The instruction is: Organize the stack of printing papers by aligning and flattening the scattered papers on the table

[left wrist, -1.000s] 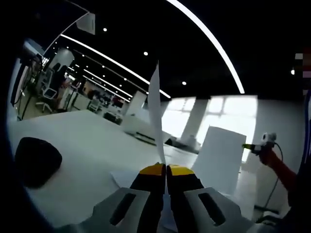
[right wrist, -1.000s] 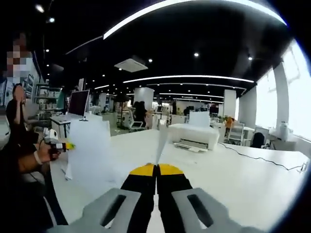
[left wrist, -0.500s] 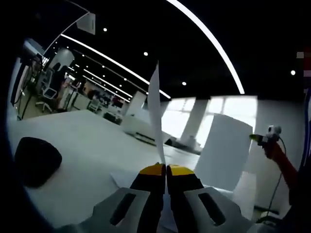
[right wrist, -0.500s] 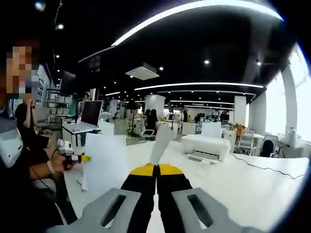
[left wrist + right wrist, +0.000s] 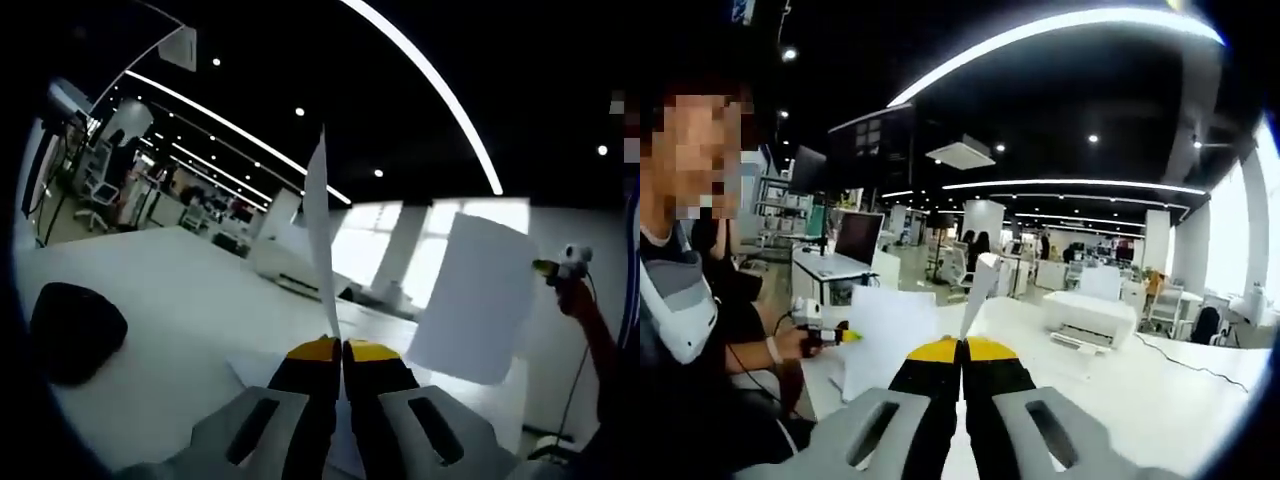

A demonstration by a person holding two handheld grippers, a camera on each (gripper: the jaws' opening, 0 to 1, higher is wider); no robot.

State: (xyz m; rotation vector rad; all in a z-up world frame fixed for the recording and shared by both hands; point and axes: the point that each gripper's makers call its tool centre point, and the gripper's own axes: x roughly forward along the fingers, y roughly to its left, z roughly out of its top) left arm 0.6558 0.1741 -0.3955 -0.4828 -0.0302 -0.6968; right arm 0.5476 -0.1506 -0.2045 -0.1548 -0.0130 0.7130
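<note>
A large open-plan office with a black ceiling, long white light strips and bright windows surrounds a wide white table.

In the left gripper view, the left gripper, grey with yellow tips, has its jaws pressed together on the bottom edge of a white sheet of printing paper, which stands upright and is seen edge-on. More white paper lying flat sits on the table just beside the jaws. A rounded black object rests on the table to the left. To the right, the right gripper comes into view, held by a hand, clamping the edge of a second white sheet that hangs tilted above the table.

In the right gripper view, the right gripper has its jaws clamped on that second sheet, seen nearly edge-on. At left, a person's hand holds the left gripper, with the first sheet upright beside it. A white printer stands on the table further back, and a monitor sits on a desk behind.
</note>
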